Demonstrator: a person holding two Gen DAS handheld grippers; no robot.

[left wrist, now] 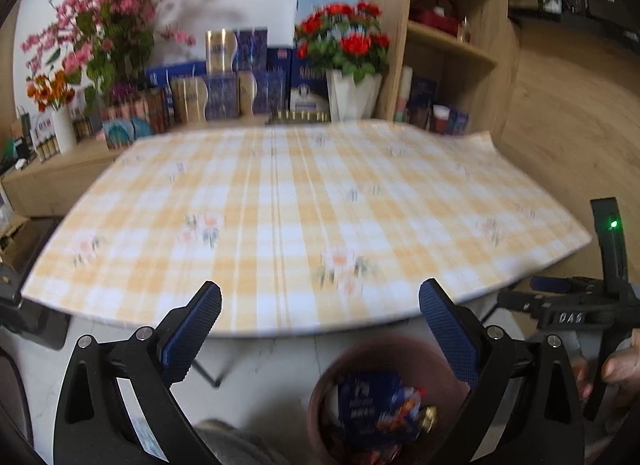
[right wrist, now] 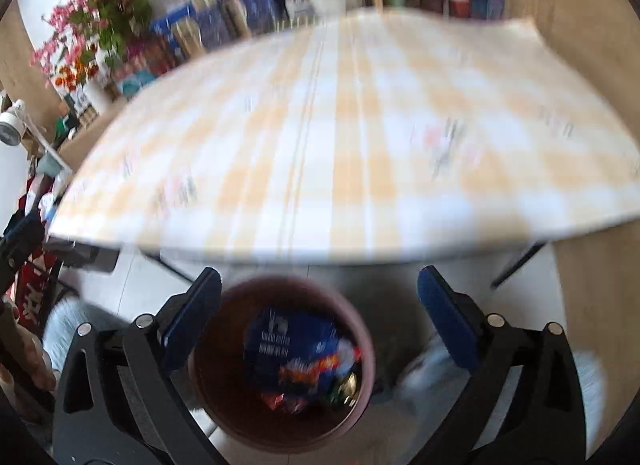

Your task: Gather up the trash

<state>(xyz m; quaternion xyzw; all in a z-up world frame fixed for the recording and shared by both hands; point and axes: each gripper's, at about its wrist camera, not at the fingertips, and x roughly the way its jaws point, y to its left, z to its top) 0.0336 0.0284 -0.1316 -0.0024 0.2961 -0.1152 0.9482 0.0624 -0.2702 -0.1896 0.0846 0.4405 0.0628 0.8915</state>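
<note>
- Right gripper (right wrist: 319,319) is hanging above the brown bin (right wrist: 240,417), jaws spread wide, nothing between the blue pads (right wrist: 192,325).
- No earlier view, so only the gaping state is being noted.
- Left gripper (left wrist: 320,331) is also standing spread, nothing pinched; the bin (left wrist: 324,393) is sitting at its 5 o'clock, low in that view.
- Trash is lying inside the bin: a blue box (right wrist: 288,345) at centre, colourful wrappers (right wrist: 320,369) at its 4 o'clock, a gold piece (right wrist: 348,385) further toward 5.
- Checked yellow tablecloth (right wrist: 360,125) is filling 12 o'clock in both views, bin just under its near edge.
- Pink flowers (left wrist: 112,25) at 10 o'clock, red flowers (left wrist: 344,37) at 12, blue cartons (left wrist: 252,77) between them.
- Both frames are blurring.
</note>
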